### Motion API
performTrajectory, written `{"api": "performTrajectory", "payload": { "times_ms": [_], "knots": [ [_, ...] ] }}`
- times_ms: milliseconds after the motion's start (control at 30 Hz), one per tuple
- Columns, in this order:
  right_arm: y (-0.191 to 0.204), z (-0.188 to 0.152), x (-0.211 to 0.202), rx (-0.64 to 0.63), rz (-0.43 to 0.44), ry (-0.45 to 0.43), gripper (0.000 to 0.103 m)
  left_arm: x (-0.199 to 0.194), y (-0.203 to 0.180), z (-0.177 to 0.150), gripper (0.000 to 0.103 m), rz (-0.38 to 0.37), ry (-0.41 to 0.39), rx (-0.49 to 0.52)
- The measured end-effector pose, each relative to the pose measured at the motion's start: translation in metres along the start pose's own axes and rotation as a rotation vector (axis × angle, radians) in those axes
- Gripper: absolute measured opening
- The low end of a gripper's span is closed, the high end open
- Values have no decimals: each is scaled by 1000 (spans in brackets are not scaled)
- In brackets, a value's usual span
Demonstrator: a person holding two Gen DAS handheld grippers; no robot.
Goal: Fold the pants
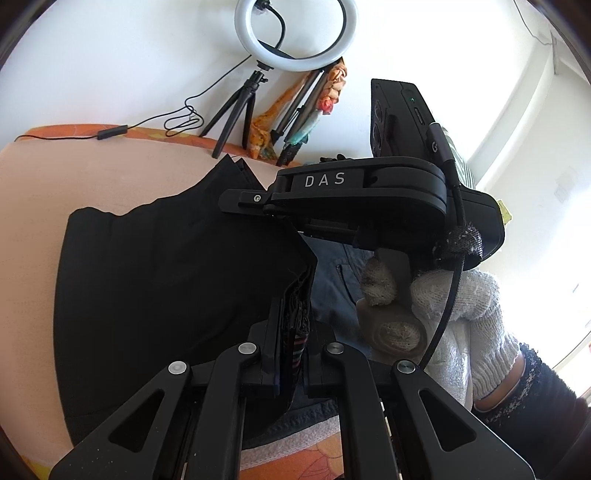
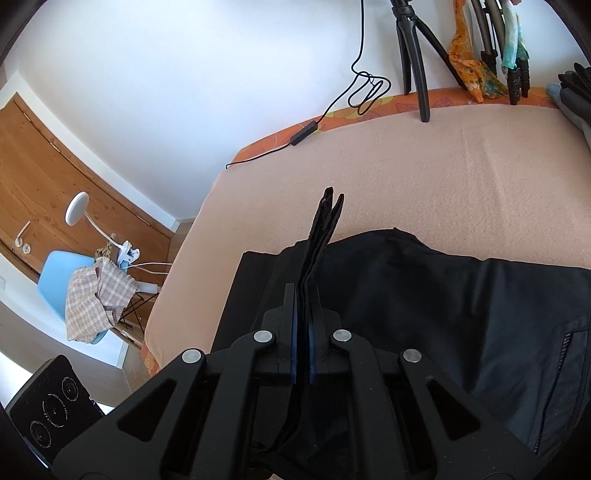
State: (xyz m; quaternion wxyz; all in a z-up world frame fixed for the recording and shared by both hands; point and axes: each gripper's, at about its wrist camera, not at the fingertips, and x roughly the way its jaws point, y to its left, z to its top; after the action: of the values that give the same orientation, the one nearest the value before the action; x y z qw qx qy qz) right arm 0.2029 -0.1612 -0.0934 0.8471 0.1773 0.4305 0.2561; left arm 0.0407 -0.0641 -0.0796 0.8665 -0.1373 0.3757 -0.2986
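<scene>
Black pants point(image 2: 424, 295) lie spread over a pink blanket point(image 2: 406, 166) on a bed. My right gripper point(image 2: 303, 288) is shut on a bunched edge of the pants, and a strip of fabric sticks out past its fingertips. My left gripper point(image 1: 291, 317) is shut on several layers of the same pants point(image 1: 166, 277), with a striped inner lining showing between its pads. In the left wrist view the right gripper's black body point(image 1: 351, 192) crosses the middle, held by a hand in a white knit glove point(image 1: 454, 299). Both grips lift the cloth off the blanket.
A ring light point(image 1: 295, 33) on a tripod stands at the bed's far edge, with a loose cable point(image 2: 369, 88) and colourful cloths point(image 2: 472, 62) beside it. Dark clothes point(image 2: 576, 85) lie at the far right. A blue chair point(image 2: 62, 277) with checked cloth stands left of the bed.
</scene>
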Motion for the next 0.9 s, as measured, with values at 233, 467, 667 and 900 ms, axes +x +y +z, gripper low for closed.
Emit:
{"api": "performTrajectory", "payload": {
  "times_ms": [233,467,667,900],
  "knots": [
    [-14,-7,-19,0,-36,-8,5,8,-18,-7,6,-27,26,18],
    [-30,-13,-41,14,-77,-43,5,27,-40,-7,6,-56,40,60],
    [-49,-18,-60,30,-120,-71,5,45,-56,-4,6,-91,65,86],
    [-76,-23,-84,69,-158,-109,5,69,-73,-3,11,-137,146,97]
  ]
}}
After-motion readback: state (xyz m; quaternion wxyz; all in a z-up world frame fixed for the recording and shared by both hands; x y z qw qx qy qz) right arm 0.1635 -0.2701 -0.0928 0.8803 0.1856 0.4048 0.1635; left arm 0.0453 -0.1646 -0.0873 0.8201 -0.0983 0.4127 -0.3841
